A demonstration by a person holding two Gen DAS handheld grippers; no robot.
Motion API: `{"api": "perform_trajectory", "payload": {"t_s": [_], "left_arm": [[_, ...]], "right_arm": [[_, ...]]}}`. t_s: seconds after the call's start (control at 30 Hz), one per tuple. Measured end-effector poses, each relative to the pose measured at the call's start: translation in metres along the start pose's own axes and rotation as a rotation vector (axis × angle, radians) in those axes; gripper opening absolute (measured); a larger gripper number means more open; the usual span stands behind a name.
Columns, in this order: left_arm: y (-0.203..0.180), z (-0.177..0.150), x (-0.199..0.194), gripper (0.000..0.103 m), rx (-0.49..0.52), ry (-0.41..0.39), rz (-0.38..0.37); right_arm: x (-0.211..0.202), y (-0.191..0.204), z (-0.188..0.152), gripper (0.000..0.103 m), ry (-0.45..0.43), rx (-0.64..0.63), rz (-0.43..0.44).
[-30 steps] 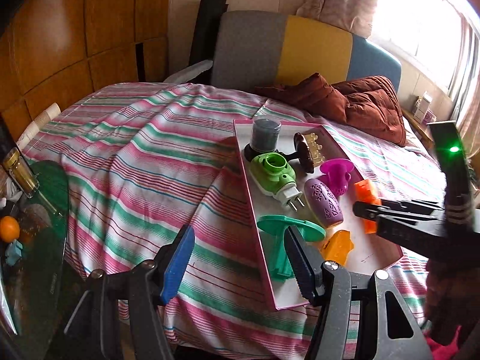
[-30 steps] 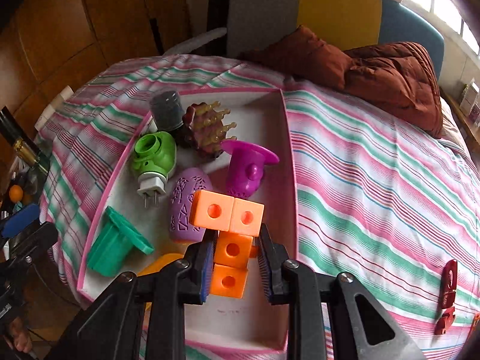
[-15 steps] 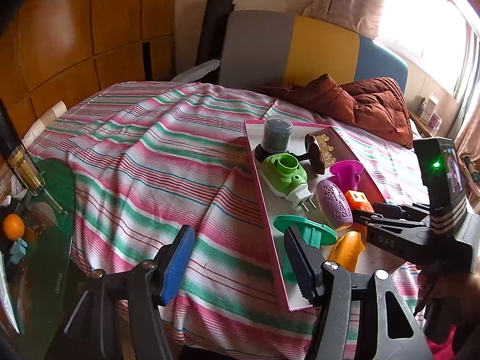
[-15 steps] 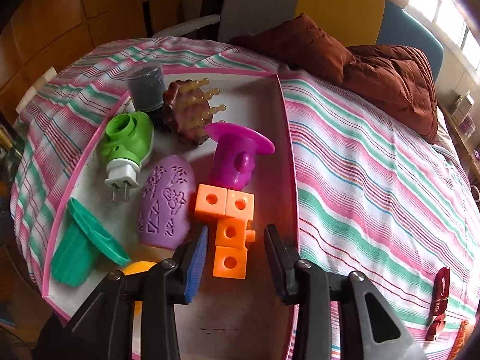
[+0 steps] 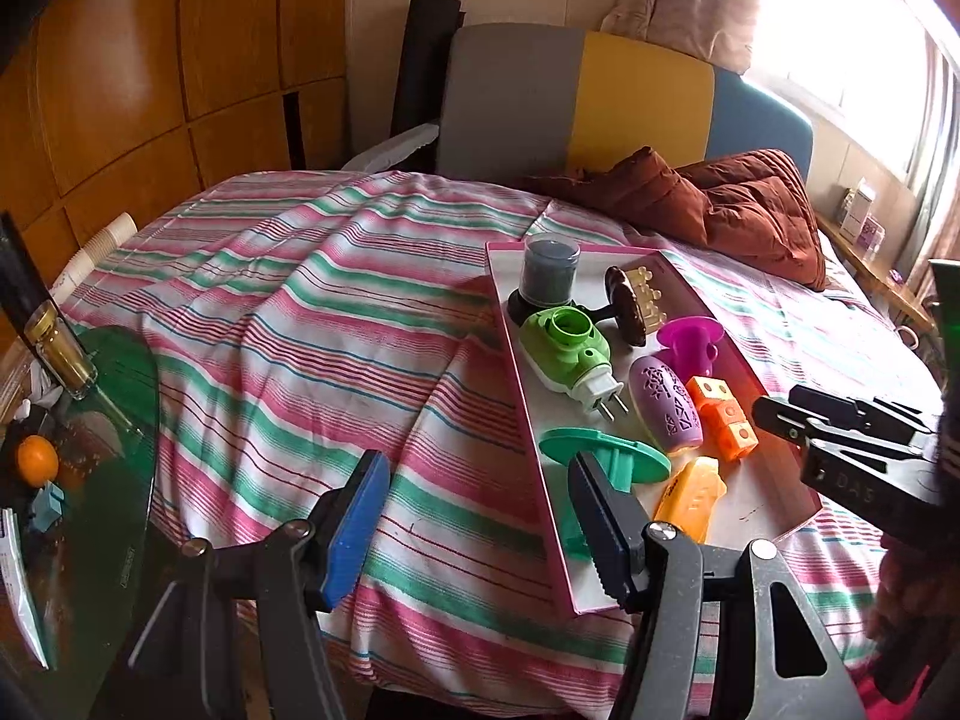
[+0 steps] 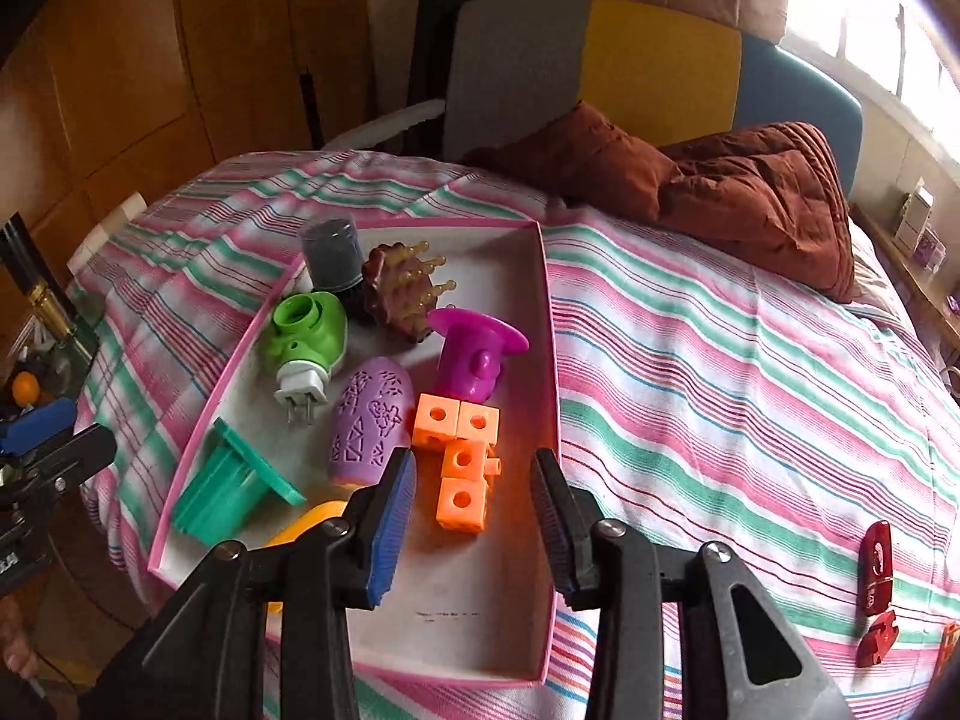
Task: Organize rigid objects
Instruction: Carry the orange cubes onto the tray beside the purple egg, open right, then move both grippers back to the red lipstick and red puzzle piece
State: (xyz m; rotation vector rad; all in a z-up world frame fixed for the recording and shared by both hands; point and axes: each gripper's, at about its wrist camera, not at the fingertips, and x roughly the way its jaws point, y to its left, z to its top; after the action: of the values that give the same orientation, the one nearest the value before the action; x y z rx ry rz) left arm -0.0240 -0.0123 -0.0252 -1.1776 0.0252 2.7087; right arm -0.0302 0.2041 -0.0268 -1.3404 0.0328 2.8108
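Right gripper point(image 6: 473, 516) has just let go of the orange L-shaped linked plastic cubes point(image 6: 459, 456); its jaws stand parted and empty just near of them; the cubes lie inside the pink-rimmed shallow white tray point(image 6: 543, 336), right side, beside the purple patterned egg-shaped shell point(image 6: 370, 420); placement judged done. Left gripper point(image 5: 474, 516) spread, empty; red oblong items point(image 6: 877, 564) wait on the striped cloth, far right.

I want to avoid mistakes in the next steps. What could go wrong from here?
1. The tray is crowded; the orange blocks lie just ahead of the open right claw, which has just let them go. A careless pull-back could knock them.
2. The tray's near end reaches the bed's edge; a push might tip it off.
3. The red pieces on the blanket, near the frame edge, are easy to overlook.
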Motion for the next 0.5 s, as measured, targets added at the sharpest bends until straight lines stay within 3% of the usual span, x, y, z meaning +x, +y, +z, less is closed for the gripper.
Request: {"api": "perform_trajectory", "payload": {"t_s": [0.27,0.5], "left_arm": [[-0.008,0.000,-0.003,0.063,0.025,-0.007,0.005],[-0.015,0.001,-0.006,0.063,0.049,-0.017,0.009]], "right_arm": [[-0.020,-0.007,-0.004,0.039,-0.024,-0.014,-0.002],[-0.037,-0.039,-0.007,0.039,-0.034,0.010,-0.048]]}}
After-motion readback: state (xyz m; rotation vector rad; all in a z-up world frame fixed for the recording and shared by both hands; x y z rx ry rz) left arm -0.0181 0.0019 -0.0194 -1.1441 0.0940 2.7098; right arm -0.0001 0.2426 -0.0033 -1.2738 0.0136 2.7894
